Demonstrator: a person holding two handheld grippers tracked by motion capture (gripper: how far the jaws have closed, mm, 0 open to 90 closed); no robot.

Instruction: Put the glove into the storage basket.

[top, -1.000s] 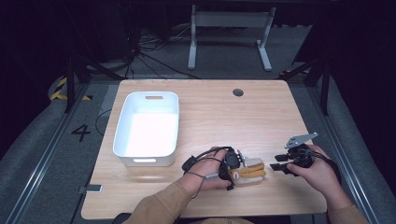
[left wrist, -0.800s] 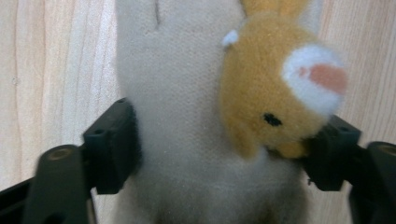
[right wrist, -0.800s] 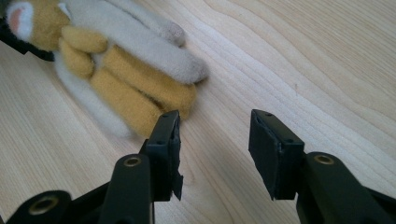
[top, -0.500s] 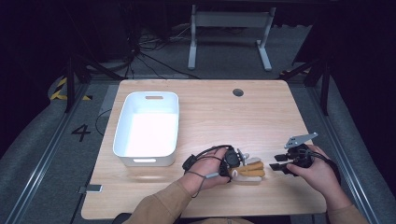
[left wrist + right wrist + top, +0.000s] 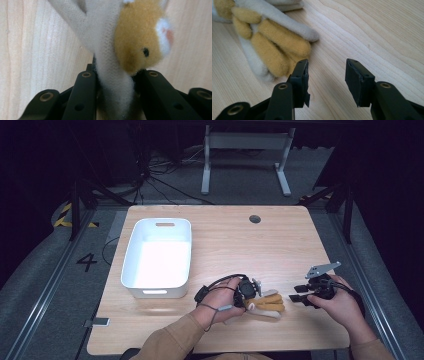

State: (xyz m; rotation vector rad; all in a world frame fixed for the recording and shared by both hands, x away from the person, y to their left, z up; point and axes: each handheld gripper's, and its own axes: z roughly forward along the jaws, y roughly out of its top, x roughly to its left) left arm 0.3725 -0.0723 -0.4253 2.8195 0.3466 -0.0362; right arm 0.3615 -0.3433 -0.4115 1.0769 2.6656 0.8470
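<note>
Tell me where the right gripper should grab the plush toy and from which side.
Take the tan limbs at the plush toy's free end, coming in low from the right gripper's own side. They point toward its open jaws, while the left gripper, jaws just closing, clamps the head end.

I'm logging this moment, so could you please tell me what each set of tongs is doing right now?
Left tongs: have just been closing, now shut on the plush toy.
Right tongs: open, holding nothing, beside the toy.

Plush toy point(image 5: 130, 47): fuzzy tan and cream cloth. Bench point(image 5: 225, 235): matt light wood grain. Bin point(image 5: 131, 251): smooth white plastic. Claws: matt black plastic.
</note>
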